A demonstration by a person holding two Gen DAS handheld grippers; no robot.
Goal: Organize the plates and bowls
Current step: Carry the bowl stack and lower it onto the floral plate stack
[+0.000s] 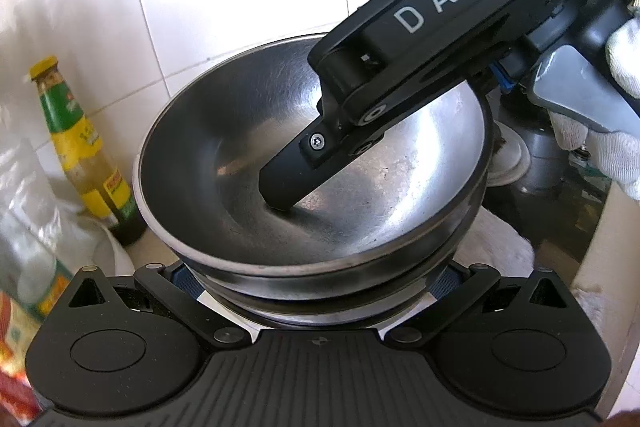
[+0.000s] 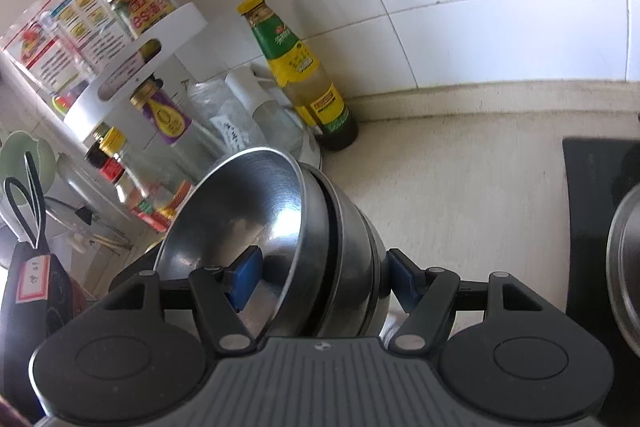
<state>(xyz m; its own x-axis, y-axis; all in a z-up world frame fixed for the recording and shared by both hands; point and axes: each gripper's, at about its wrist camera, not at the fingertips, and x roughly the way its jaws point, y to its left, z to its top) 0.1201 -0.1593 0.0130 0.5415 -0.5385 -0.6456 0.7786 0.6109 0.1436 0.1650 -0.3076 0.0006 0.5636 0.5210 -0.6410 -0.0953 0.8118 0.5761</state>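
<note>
A nested stack of steel bowls [image 1: 248, 131] fills the left wrist view, held off the counter. My left gripper [image 1: 316, 283] has its blue pads against both sides of the stack's lower bowls, its fingers mostly hidden beneath them. My right gripper [image 2: 324, 283] clamps the stack's wall [image 2: 320, 227], with one blue pad [image 2: 244, 279] inside the top bowl and the other outside. In the left wrist view its inner finger [image 1: 288, 179] reaches down into the bowl, and a white-gloved hand [image 1: 624, 67] holds its handle. The stack looks tilted in the right wrist view.
A green-and-yellow sauce bottle [image 2: 296, 67] stands against the tiled wall. To the left a white two-tier rack [image 2: 132, 67] holds bottles and jars, with a glass lid [image 2: 80, 215] below. A black stove top [image 2: 596, 195] with a steel pot [image 2: 628, 267] lies to the right across the beige counter [image 2: 460, 187].
</note>
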